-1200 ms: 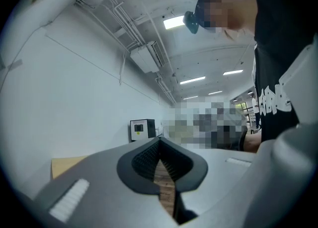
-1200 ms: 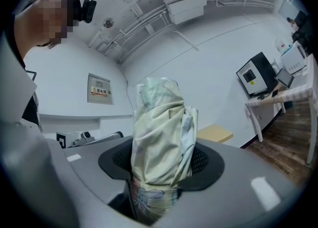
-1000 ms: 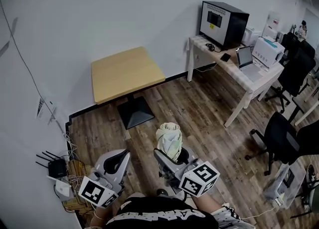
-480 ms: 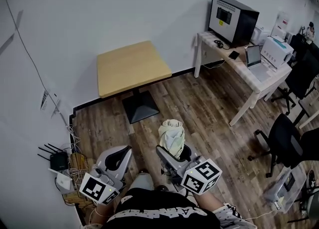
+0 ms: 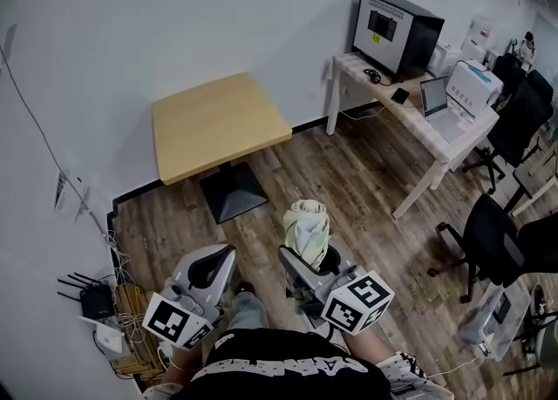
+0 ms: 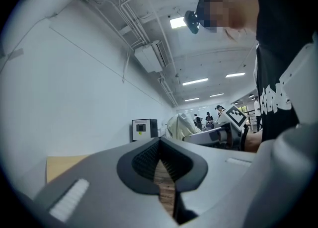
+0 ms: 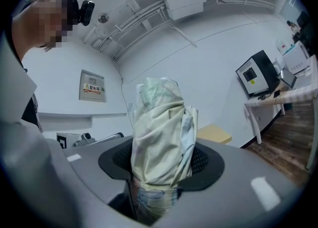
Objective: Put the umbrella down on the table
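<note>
A folded pale cream umbrella [image 5: 308, 226] stands upright between the jaws of my right gripper [image 5: 307, 261], which is shut on its lower part. In the right gripper view the umbrella [image 7: 161, 130] fills the middle, clamped by the right gripper [image 7: 161, 161]. My left gripper [image 5: 212, 266] is beside it on the left, shut and holding nothing; the left gripper [image 6: 160, 145] shows only a thin slit of floor between its pads. The square wooden table [image 5: 218, 126] stands against the white wall ahead of both grippers, some way off, with nothing on its top.
The table rests on a black pedestal base [image 5: 231, 196]. A white desk [image 5: 418, 132] at the right carries a black box with a screen [image 5: 394, 30], a laptop and a printer. Black office chairs [image 5: 488, 241] stand at the right. Routers and cables [image 5: 100, 307] lie by the left wall.
Both grippers have moved forward over the wood floor toward the table, the umbrella still in the right one. A knee now shows between them.
</note>
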